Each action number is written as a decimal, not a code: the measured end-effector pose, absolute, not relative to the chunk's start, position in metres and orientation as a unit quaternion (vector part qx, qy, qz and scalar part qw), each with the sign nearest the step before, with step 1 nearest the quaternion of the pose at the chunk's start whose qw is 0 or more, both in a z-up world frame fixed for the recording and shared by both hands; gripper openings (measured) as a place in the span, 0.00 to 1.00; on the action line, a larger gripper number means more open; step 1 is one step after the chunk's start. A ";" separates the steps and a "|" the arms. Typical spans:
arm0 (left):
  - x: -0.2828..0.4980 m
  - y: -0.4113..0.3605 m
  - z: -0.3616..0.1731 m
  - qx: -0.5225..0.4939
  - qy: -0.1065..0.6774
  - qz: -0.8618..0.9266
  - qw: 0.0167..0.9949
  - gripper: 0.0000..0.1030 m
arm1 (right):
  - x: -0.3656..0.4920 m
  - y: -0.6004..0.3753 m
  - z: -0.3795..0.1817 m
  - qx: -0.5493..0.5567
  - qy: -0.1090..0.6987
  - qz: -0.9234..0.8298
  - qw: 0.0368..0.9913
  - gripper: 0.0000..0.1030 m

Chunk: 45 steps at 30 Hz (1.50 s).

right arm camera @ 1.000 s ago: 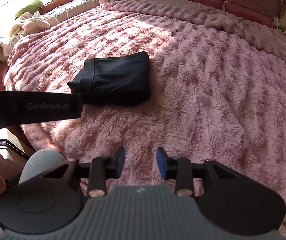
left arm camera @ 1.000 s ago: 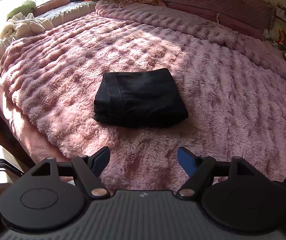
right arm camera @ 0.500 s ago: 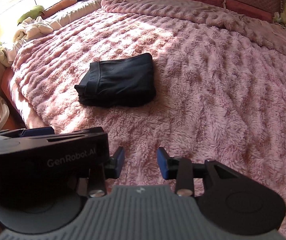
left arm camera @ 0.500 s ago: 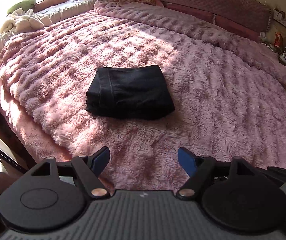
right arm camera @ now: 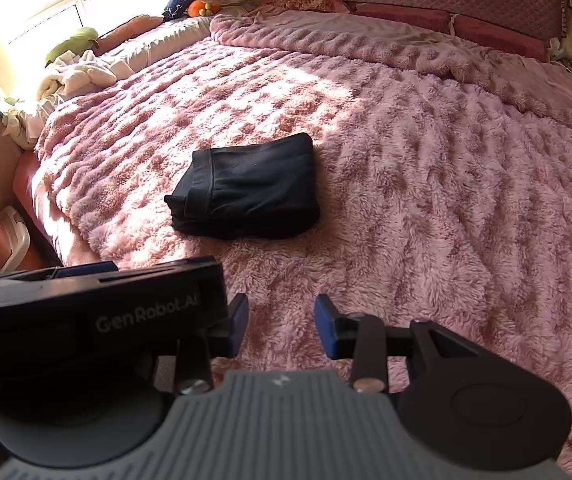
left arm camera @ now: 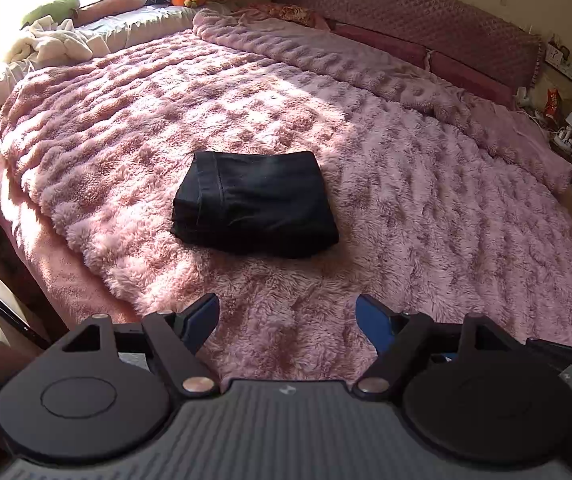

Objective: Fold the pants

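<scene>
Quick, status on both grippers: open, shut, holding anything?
Left gripper: jaws open, empty.
Right gripper: jaws open, empty.
Folded pants lie free on the bed.

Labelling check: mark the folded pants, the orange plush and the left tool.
folded pants (left arm camera: 256, 204), left wrist view, top layer's centre.
orange plush (right arm camera: 200, 8), right wrist view, its orange body.
left tool (left arm camera: 287, 320), left wrist view, midway between its blue fingertips.
</scene>
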<state>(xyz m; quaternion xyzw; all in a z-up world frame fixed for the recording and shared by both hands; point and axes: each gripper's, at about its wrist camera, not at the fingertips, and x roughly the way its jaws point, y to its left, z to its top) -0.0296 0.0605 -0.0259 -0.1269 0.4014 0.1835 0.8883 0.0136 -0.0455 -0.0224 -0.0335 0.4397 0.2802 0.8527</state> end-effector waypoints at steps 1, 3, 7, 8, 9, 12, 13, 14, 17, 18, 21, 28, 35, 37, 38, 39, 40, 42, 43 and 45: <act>-0.030 0.060 -0.026 -0.125 0.401 0.184 0.889 0.88 | 0.013 -0.046 -0.022 -0.036 0.438 0.279 0.854 0.32; -0.030 0.060 -0.026 -0.129 0.401 0.180 0.889 0.88 | 0.012 -0.047 -0.021 -0.039 0.435 0.276 0.856 0.32; -0.030 0.060 -0.028 -0.138 0.401 0.175 0.889 0.88 | 0.013 -0.048 -0.021 -0.037 0.436 0.277 0.855 0.32; -0.030 0.060 -0.029 -0.139 0.401 0.174 0.889 0.88 | 0.013 -0.049 -0.021 -0.040 0.436 0.277 0.855 0.32; -0.031 0.060 -0.029 -0.141 0.401 0.173 0.888 0.88 | 0.013 -0.049 -0.021 -0.043 0.435 0.277 0.856 0.32; -0.030 0.060 -0.029 -0.141 0.400 0.173 0.889 0.88 | 0.012 -0.050 -0.021 -0.048 0.433 0.275 0.857 0.32; -0.030 0.060 -0.029 -0.141 0.400 0.173 0.889 0.88 | 0.012 -0.050 -0.021 -0.047 0.433 0.275 0.857 0.32; -0.030 0.060 -0.029 -0.141 0.400 0.172 0.889 0.88 | 0.012 -0.050 -0.021 -0.046 0.434 0.276 0.857 0.32; -0.031 0.059 -0.029 -0.141 0.400 0.173 0.889 0.88 | 0.012 -0.050 -0.021 -0.047 0.433 0.275 0.857 0.32; -0.030 0.059 -0.029 -0.141 0.400 0.173 0.889 0.88 | 0.012 -0.049 -0.021 -0.047 0.432 0.276 0.857 0.32; -0.030 0.060 -0.028 -0.142 0.400 0.176 0.888 0.88 | 0.011 -0.048 -0.019 -0.045 0.433 0.277 0.857 0.32; -0.030 0.059 -0.028 -0.141 0.401 0.171 0.889 0.88 | 0.010 -0.048 -0.018 -0.046 0.432 0.275 0.858 0.32; -0.032 0.057 -0.032 -0.145 0.404 0.167 0.888 0.88 | 0.010 -0.049 -0.019 -0.046 0.435 0.269 0.858 0.32; -0.032 0.057 -0.032 -0.143 0.405 0.166 0.888 0.88 | 0.009 -0.049 -0.020 -0.045 0.436 0.268 0.858 0.32; -0.032 0.057 -0.032 -0.142 0.406 0.166 0.888 0.88 | 0.009 -0.049 -0.020 -0.045 0.436 0.269 0.857 0.32; -0.032 0.057 -0.033 -0.140 0.407 0.165 0.888 0.88 | 0.009 -0.049 -0.020 -0.044 0.437 0.269 0.857 0.32; -0.031 0.057 -0.033 -0.138 0.408 0.164 0.888 0.88 | 0.008 -0.049 -0.021 -0.044 0.437 0.269 0.857 0.32; -0.031 0.057 -0.034 -0.135 0.409 0.163 0.888 0.88 | 0.008 -0.049 -0.021 -0.044 0.437 0.269 0.857 0.32; -0.031 0.057 -0.033 -0.136 0.409 0.163 0.888 0.88 | 0.008 -0.049 -0.022 -0.044 0.438 0.269 0.857 0.32; -0.031 0.057 -0.033 -0.136 0.408 0.163 0.888 0.88 | 0.008 -0.049 -0.022 -0.044 0.438 0.269 0.856 0.32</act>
